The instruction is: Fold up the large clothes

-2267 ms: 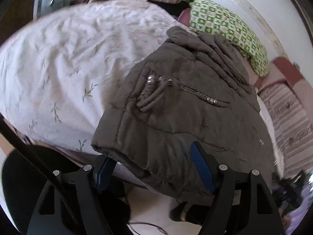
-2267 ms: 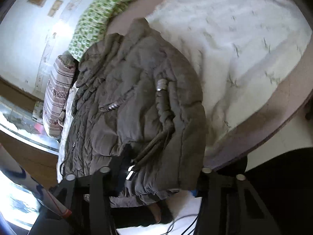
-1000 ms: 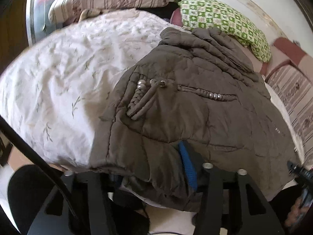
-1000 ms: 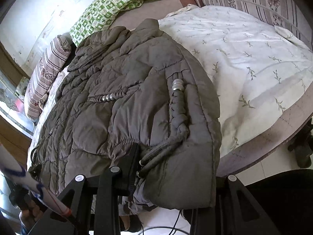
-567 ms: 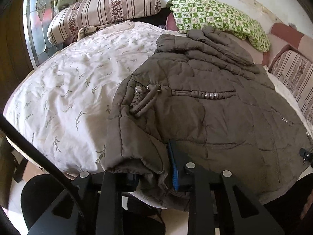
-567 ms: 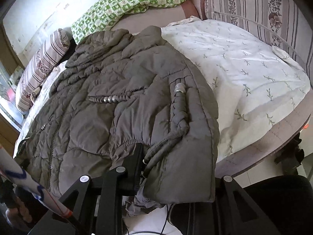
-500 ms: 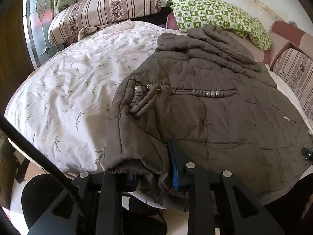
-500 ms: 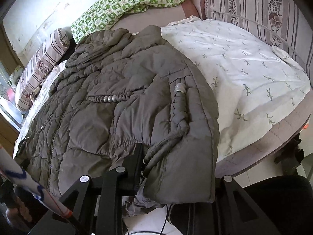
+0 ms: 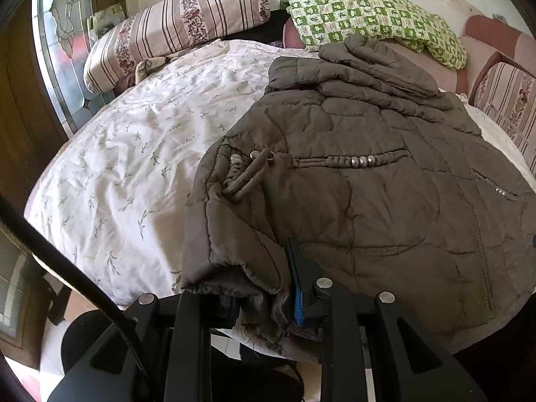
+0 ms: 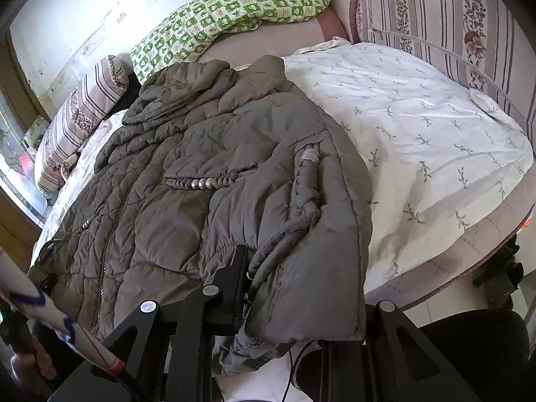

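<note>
A grey-brown quilted puffer jacket [image 9: 368, 181] lies spread on a bed covered by a white sheet printed with small green sprigs [image 9: 134, 154], its hem hanging over the near edge of the bed. The left gripper [image 9: 264, 288] has its fingers closed on a bunched fold of the jacket's hem; a blue pad shows on the finger [image 9: 296, 288] that presses into the fabric. The right gripper [image 10: 301, 288] holds the other hem corner, with one black finger [image 10: 236, 281] against the fabric and the other hidden under the draped cloth. A braided cord with silver beads [image 10: 204, 182] runs across the jacket's front. Beyond the collar lies a green-and-white checked pillow [image 9: 368, 16], with a striped floral bolster [image 9: 174, 26] to its side.
</note>
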Available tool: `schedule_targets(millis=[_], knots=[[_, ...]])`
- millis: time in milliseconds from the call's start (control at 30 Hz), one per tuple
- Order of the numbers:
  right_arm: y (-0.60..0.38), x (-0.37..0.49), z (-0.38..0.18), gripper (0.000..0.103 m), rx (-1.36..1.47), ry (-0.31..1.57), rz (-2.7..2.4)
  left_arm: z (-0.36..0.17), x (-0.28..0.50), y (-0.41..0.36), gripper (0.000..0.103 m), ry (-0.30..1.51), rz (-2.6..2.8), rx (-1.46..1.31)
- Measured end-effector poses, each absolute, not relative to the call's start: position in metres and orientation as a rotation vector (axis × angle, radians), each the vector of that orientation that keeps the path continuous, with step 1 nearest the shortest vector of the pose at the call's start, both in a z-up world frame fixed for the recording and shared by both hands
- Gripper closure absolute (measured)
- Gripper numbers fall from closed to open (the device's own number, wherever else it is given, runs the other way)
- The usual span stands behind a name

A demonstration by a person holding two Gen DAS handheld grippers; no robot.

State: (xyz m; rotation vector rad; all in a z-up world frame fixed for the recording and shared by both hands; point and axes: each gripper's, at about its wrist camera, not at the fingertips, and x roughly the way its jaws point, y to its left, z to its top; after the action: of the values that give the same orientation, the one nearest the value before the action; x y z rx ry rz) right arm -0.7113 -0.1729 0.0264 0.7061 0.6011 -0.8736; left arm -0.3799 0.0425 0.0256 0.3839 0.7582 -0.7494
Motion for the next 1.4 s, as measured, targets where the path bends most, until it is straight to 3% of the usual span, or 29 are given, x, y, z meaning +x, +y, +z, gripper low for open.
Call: schedule_targets(millis=[1400], knots=[[-0.160,-0.722,0.052,0.082,0.630,0.531,-0.824,0.046,-0.402,0.044,0.081,0.642,-0.732,0.445]])
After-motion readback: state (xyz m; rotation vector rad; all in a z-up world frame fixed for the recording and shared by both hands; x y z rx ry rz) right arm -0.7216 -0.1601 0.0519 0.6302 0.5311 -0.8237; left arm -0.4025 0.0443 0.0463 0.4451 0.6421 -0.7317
